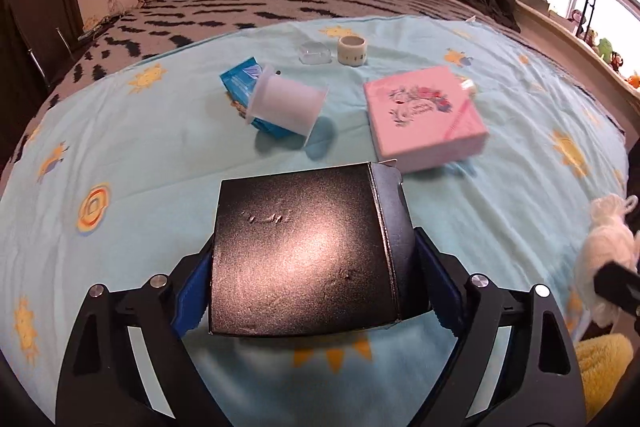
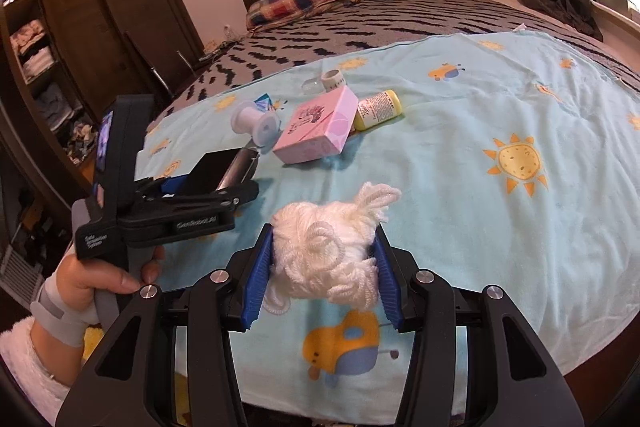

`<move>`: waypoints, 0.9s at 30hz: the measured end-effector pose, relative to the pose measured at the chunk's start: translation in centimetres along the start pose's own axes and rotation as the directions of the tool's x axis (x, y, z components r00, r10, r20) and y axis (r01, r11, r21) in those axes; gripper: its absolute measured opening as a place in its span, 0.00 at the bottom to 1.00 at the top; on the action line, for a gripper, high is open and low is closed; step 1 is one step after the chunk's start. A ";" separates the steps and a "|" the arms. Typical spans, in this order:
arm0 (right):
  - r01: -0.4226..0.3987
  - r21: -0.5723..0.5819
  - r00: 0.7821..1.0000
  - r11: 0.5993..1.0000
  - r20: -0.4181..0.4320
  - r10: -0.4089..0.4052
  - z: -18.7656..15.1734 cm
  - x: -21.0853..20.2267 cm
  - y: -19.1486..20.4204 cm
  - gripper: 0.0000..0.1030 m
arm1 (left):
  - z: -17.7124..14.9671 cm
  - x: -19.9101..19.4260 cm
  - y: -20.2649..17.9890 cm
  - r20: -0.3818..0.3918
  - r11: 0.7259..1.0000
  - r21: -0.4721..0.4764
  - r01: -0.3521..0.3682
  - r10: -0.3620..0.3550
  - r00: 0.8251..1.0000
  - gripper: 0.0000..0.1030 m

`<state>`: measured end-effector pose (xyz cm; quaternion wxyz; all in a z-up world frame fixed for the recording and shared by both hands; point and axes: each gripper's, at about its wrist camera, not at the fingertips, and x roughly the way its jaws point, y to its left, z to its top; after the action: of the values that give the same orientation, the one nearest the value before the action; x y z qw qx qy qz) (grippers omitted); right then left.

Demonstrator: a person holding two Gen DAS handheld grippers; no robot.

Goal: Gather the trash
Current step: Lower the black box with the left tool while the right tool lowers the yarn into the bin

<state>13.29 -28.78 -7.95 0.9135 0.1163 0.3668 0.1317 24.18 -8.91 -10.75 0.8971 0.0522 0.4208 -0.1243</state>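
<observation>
A black cardboard box [image 1: 300,251] with an open flap at its far end sits between the blue pads of my left gripper [image 1: 312,259], which is shut on its two sides just above the light blue blanket [image 1: 120,155]. The right wrist view shows the same left gripper [image 2: 224,183] at the left, held by a person's hand [image 2: 100,275]. My right gripper [image 2: 324,267] is shut on a loose ball of white yarn [image 2: 328,251], which also shows in the left wrist view as white yarn [image 1: 604,251] at the right edge.
Further up the blanket lie a white spool [image 1: 286,103] on a blue packet [image 1: 240,79], a pink box [image 1: 424,115], a tape roll [image 1: 352,49], a clear plastic lid [image 1: 314,53] and a yellow bottle [image 2: 378,109]. Pillows and a dark headboard stand beyond.
</observation>
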 end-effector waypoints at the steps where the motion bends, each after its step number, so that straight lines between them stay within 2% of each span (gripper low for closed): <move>1: 0.001 -0.003 1.000 1.000 0.003 -0.001 -0.1 -0.3 0.2 0.47 | -0.5 -1.0 0.0 0.012 1.000 -0.001 0.002 -0.002 1.000 0.82; 9: 0.002 -0.016 1.000 1.000 0.002 -0.002 -3.4 -3.2 1.6 0.47 | -6.4 -8.9 -0.8 0.092 0.999 0.033 0.041 -0.044 0.995 0.82; 14: 0.008 -0.018 1.000 1.000 -0.023 -0.009 -6.3 -4.0 2.2 0.47 | -10.2 -11.4 -1.5 0.104 0.996 0.036 0.079 -0.082 0.991 0.82; 23: 0.033 -0.060 0.994 0.998 -0.100 -0.039 -12.1 -4.3 3.4 0.47 | -17.5 -12.5 -3.5 0.043 0.988 0.075 0.134 -0.137 0.990 0.82; 27: 0.037 -0.047 0.988 0.998 -0.148 -0.044 -14.5 -3.6 3.1 0.47 | -20.4 -11.1 -4.3 -0.032 0.984 0.067 0.166 -0.164 0.986 0.82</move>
<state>0.11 -25.36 -14.88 0.8884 0.0786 0.4334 0.1294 1.08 -6.99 -15.22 0.8758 0.0501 0.4308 -0.2120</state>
